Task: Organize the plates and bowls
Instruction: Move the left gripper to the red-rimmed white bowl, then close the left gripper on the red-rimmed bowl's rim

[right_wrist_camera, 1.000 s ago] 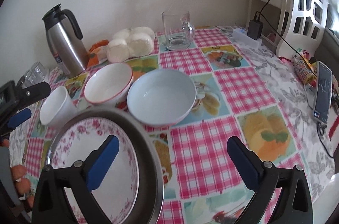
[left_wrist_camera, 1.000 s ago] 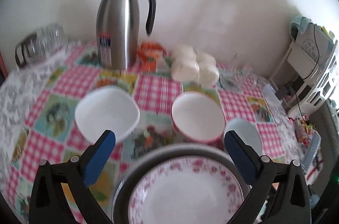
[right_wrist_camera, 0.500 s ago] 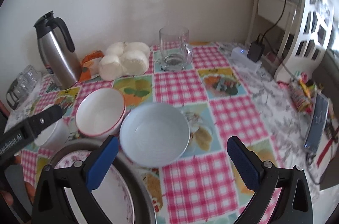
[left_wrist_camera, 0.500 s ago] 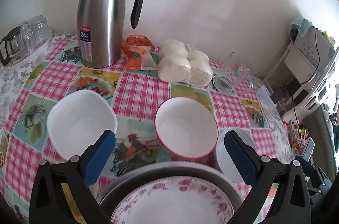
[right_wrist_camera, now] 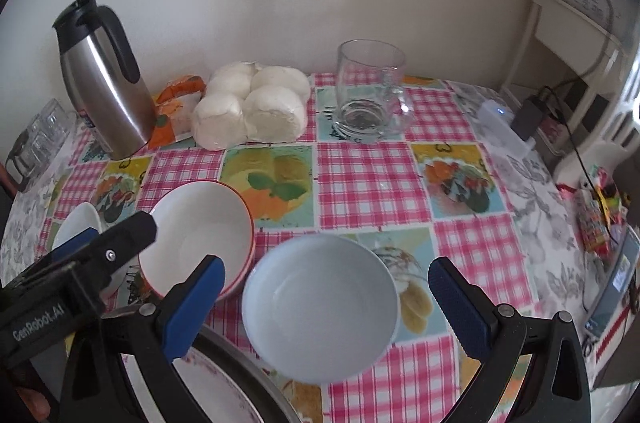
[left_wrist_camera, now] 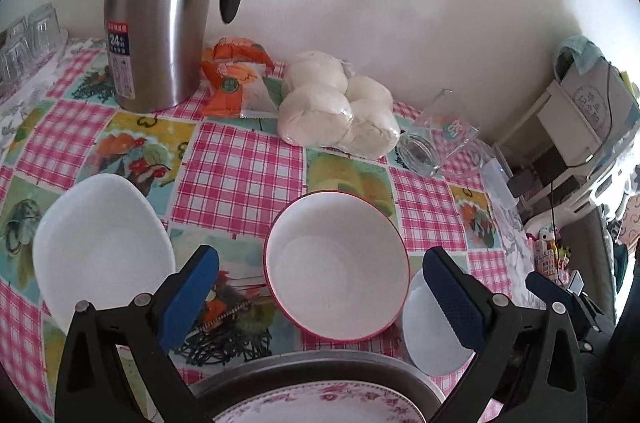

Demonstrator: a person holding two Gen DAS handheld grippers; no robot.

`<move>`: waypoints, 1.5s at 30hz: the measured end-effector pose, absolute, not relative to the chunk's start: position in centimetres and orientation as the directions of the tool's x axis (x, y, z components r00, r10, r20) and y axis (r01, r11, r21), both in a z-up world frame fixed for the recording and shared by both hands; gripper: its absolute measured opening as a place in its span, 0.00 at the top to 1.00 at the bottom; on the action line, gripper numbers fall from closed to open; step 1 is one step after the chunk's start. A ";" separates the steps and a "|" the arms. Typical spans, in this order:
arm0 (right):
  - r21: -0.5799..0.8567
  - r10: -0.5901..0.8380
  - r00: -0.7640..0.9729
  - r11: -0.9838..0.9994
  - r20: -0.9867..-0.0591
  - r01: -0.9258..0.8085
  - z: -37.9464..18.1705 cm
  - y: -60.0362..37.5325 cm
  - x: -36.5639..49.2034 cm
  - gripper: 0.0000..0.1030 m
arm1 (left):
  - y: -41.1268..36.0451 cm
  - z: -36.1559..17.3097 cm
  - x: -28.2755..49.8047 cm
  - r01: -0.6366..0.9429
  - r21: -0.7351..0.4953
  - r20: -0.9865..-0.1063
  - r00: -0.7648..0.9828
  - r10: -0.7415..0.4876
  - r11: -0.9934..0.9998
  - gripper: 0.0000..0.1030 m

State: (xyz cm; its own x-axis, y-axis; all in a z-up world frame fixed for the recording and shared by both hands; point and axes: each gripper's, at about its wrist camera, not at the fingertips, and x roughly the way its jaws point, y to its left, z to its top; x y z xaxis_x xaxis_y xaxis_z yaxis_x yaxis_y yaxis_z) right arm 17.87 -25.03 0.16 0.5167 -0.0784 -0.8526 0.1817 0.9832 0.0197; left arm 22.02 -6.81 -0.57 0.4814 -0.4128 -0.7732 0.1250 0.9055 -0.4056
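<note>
A white bowl with a red rim sits between the fingers of my open, empty left gripper; it also shows in the right wrist view. A squarish white bowl lies to its left. A pale blue bowl sits between the fingers of my open, empty right gripper; its edge shows in the left wrist view. A floral plate on a grey metal plate lies near the front edge. The left gripper shows in the right wrist view.
A steel thermos jug, an orange packet and bagged white buns stand at the back by the wall. A glass mug stands behind the blue bowl. Upturned glasses are far left. A white shelf with cables stands right.
Both grippers have moved forward over the table. The red-rimmed bowl now lies between the left fingers and the blue bowl between the right fingers. The plates have slid toward the frames' bottom.
</note>
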 end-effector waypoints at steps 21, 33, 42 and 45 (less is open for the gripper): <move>-0.003 -0.036 0.460 0.997 -0.887 0.073 -4.4 -21.9 22.9 0.63 | -7.2 -5.8 24.4 0.074 -0.393 -0.853 0.344 -0.393 0.917 0.70; -0.008 -0.009 0.438 1.000 -0.899 0.003 -6.5 -20.2 24.3 0.84 | -7.9 -8.0 25.2 0.055 -0.387 -0.876 0.290 -0.385 0.921 0.79; -0.004 -0.007 0.445 1.000 -0.896 0.008 -6.8 -19.9 24.5 0.86 | -7.2 -8.7 25.2 0.022 -0.415 -0.875 0.264 -0.406 0.909 0.85; 0.001 -0.005 0.446 1.000 -0.895 0.014 -6.7 -19.8 24.4 0.87 | -7.0 -8.6 25.1 0.017 -0.412 -0.876 0.268 -0.401 0.911 0.85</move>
